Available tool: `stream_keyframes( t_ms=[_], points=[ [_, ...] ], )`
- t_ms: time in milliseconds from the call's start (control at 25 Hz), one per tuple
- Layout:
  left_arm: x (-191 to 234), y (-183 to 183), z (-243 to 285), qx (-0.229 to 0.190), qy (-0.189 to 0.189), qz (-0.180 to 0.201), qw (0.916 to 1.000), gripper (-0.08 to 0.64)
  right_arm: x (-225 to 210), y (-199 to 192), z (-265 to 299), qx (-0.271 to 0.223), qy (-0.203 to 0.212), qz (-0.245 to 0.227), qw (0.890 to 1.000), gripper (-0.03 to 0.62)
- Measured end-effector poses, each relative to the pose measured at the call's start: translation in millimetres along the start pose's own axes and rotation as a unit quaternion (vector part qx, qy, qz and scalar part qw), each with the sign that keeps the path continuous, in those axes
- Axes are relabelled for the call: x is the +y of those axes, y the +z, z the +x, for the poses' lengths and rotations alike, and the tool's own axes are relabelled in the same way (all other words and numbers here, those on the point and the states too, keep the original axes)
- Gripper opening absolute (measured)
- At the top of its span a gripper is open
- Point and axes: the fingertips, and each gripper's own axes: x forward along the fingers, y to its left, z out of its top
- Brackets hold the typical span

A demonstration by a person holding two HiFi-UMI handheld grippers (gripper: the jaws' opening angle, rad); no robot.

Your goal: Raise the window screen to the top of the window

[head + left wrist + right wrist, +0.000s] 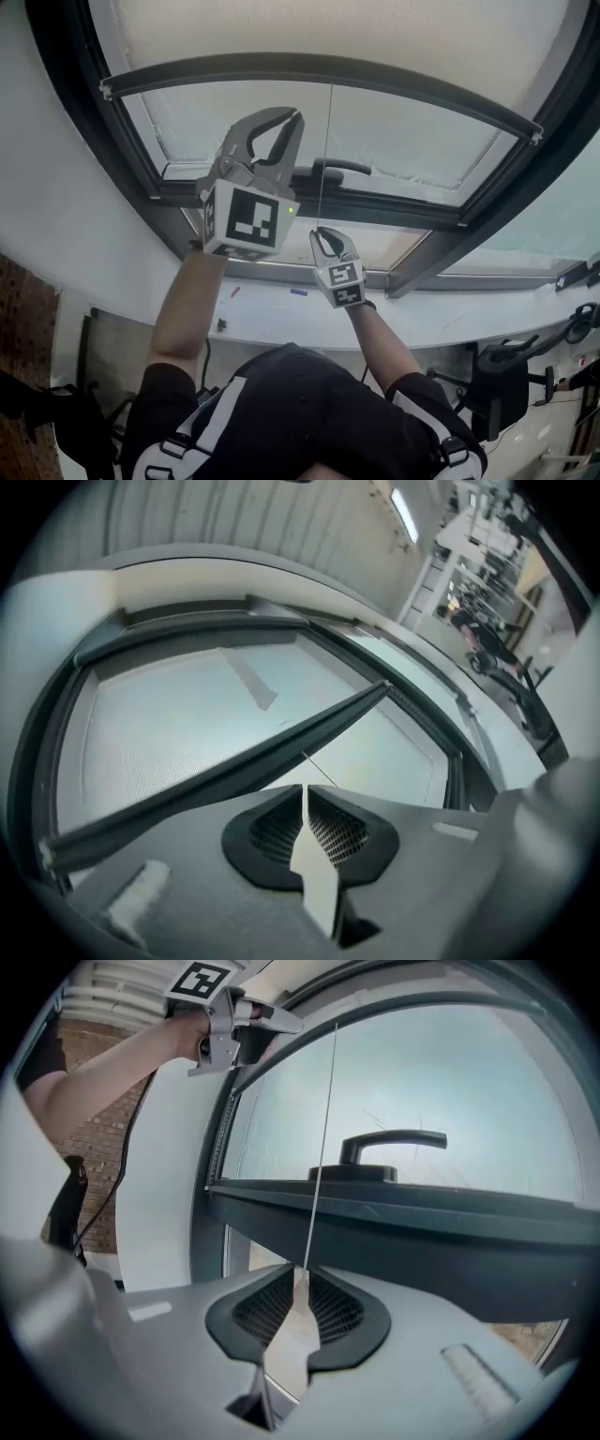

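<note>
Stands facing a dark-framed window (105,141), behind the white sill (281,314). Holds the right gripper (302,1271) low in the head view, at about 6 o'clock from the picture's centre and just above the sill. Keeps it clenched on the thin pull cord (323,1129), with the cord rising straight out of the jaw tips and past the black window handle (394,1140). Holds the left gripper (298,117) higher, at 11 o'clock from the right one, tips aimed at the cord and just beside it. In the left gripper view, shows those jaws pressed tip to tip with nothing between the pads, the cord crossing just beyond them at 1 o'clock; cannot tell whether touching it. Finds the window screen (328,23) at 12 o'clock in the head view, as pale mesh filling the pane above its dark bottom bar (319,64). Sees that bar spanning the frame from side to side, above the handle and above both grippers.
</note>
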Motion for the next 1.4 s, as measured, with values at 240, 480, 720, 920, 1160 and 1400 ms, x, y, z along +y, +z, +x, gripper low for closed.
stream_keyframes(
  t_ms=[240, 480, 720, 920, 1160, 1400],
  points=[
    [-21, -41, -8, 0.004, -0.047, -0.149, 0.9877, 0.058, 15, 38, -16, -0.046, -0.005, -0.04, 0.998, 0.055],
    [-25, -54, -16, -0.014, -0.04, -0.226, 0.9732, 0.058, 17, 83, -29, -0.078, -0.021, -0.061, 0.995, 0.055],
    [-36, -72, -25, -0.001, -0.036, -0.219, 0.975, 0.04, 5, 122, -44, -0.126, -0.034, -0.052, 0.99, 0.055],
    [-33, -73, -29, 0.003, -0.034, -0.211, 0.977, 0.04, -1, 154, -56, -0.157, -0.037, -0.049, 0.986, 0.055],
    [-35, -79, -32, 0.008, -0.03, -0.217, 0.9758, 0.041, -8, 176, -54, -0.175, -0.046, -0.08, 0.98, 0.055],
    [-35, -90, -37, 0.022, -0.015, -0.227, 0.9734, 0.041, -11, 202, -56, -0.2, -0.045, -0.085, 0.975, 0.055]
  ],
)
